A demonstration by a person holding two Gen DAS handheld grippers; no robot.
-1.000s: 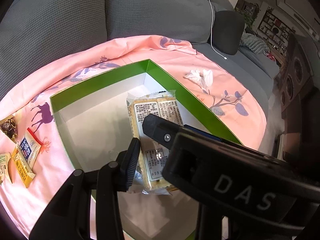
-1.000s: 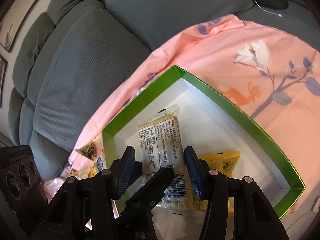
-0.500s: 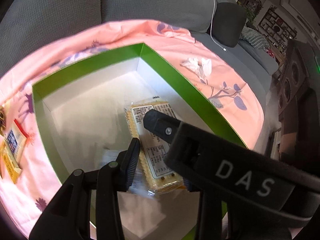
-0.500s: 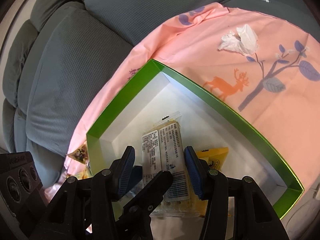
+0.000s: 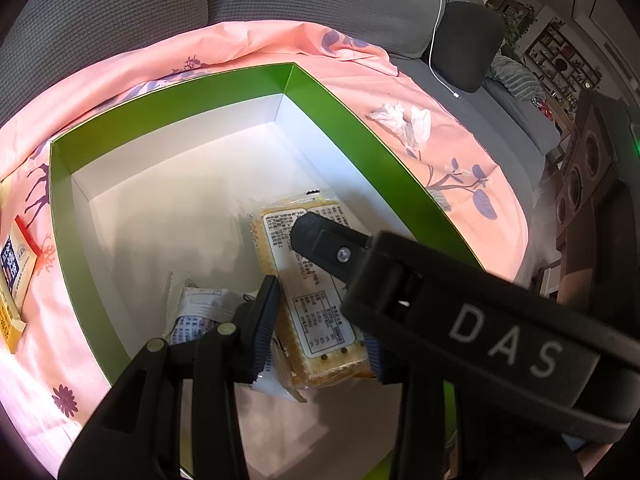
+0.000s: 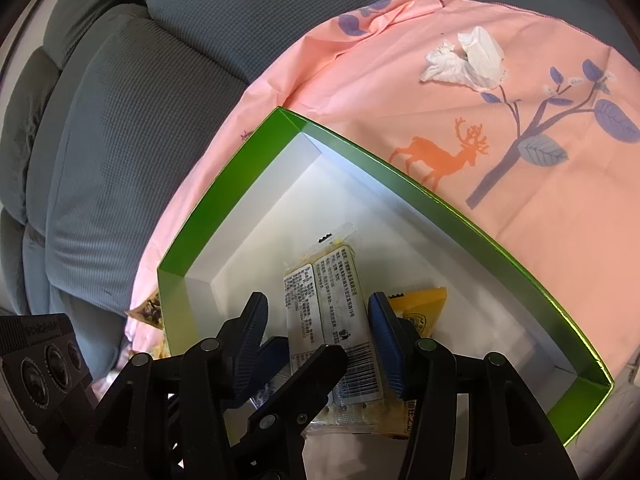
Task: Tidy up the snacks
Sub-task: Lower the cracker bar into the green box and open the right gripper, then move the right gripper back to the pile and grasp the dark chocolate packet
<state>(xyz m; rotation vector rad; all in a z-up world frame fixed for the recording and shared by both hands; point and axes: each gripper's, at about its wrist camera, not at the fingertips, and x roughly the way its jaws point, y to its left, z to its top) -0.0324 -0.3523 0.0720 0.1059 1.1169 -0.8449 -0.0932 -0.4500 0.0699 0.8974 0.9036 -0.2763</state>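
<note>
Over the last second the cracker pack came down from above the green box to its white floor, so this snack was all but delivered and only the release remained. The left gripper had its jaws opening: the left pad stood at the pack's edge while the right pad was mostly hidden behind the other tool, and the pack lay between them. Whether it still pressed the wrapper I could not tell for sure; it looked to be letting go.

The right gripper straddled the same pack, its blue pad touching the pack's right side and a gap showing on the left, so the grip seemed loose at best.

In the box, the pack lay near the 5 o'clock corner in the left view. A white-wrapped snack sat just beside it at 7 o'clock, and a yellow packet lay partly under it at 3 o'clock in the right view. The rest of the floor was bare. More snacks waited on the pink cloth at 9 o'clock, outside the box.
</note>
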